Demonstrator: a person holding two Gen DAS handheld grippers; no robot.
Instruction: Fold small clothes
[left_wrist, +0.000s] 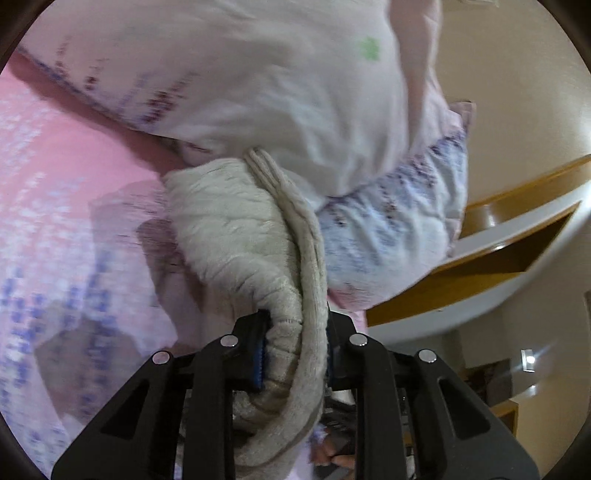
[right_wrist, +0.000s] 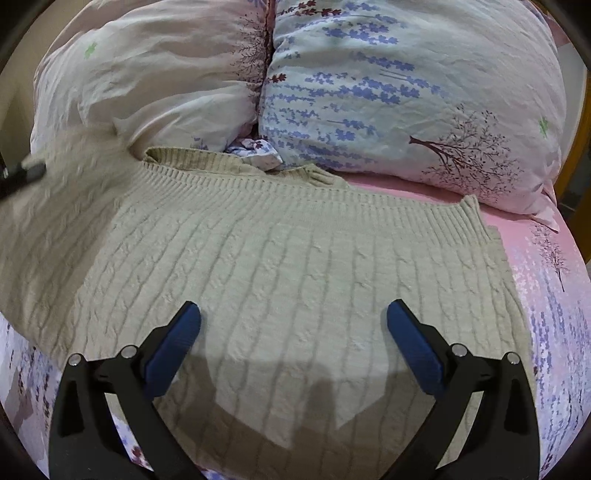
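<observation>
A beige cable-knit sweater (right_wrist: 295, 266) lies spread on the pink floral bed sheet (right_wrist: 554, 295), its ribbed hem toward the pillows. My right gripper (right_wrist: 293, 314) is open and empty, hovering just above the sweater's middle. My left gripper (left_wrist: 295, 332) is shut on a bunched edge of the sweater (left_wrist: 236, 229) and lifts it off the bed; the fabric hangs folded between the blue pads. The left gripper's dark tip shows blurred at the left edge of the right wrist view (right_wrist: 22, 173).
Two pillows stand against the head of the bed: a white-pink one (right_wrist: 147, 74) on the left and a blue floral one (right_wrist: 406, 92) on the right. A wooden headboard (left_wrist: 517, 206) and cream wall lie beyond.
</observation>
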